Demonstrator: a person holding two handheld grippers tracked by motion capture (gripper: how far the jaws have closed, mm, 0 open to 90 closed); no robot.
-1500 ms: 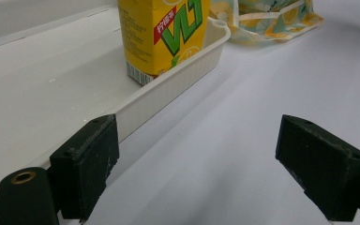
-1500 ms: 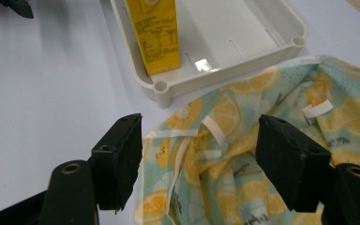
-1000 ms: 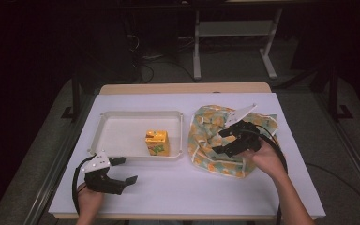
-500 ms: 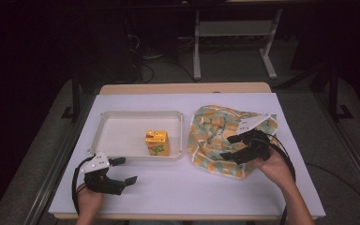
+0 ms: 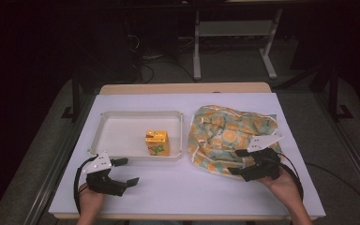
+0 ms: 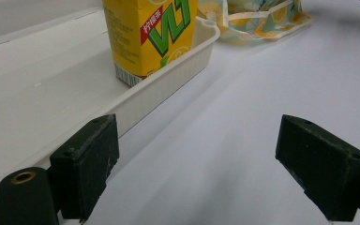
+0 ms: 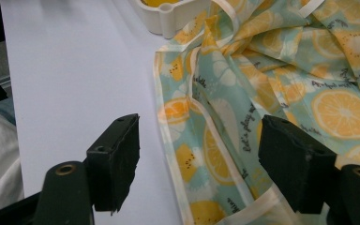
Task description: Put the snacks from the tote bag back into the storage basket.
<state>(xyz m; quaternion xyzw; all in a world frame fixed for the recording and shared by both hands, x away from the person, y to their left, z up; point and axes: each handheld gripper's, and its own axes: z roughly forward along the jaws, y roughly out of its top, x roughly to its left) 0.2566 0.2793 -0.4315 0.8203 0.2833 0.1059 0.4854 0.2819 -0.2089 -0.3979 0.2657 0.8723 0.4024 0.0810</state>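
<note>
Both grippers have their fingers spread apart with nothing between them. On the left gripper (image 5: pixel 123 172), resting low at the near left of the white table (image 5: pixel 178 197), the two black pads (image 6: pixel 85 168) stand wide open over bare tabletop. Its own camera looks along the near wall of the tray (image 6: pixel 168 84), which runs just beside the left pad. The yellow carton (image 6: pixel 147 35) stands upright inside the tray, up against that near wall, ahead of the fingers and well short of being between them.

From above, the tray (image 5: pixel 122 117) is a shallow white rectangle at the left centre of the table, and the carton (image 5: pixel 157 143) sits in its near right corner.

The right gripper (image 5: pixel 238 162) is at the near right, held by a hand (image 5: pixel 281 185), with its tips over the near edge of the bag (image 5: pixel 225 136). The bag is a crumpled cloth printed with orange and lemon slices on pale green, lying flat just to the right of the tray. In the right gripper view the bag's trimmed edge (image 7: pixel 168 140) runs up between the open pads (image 7: pixel 115 159); one pad is over bare table, the other over the cloth.
</note>
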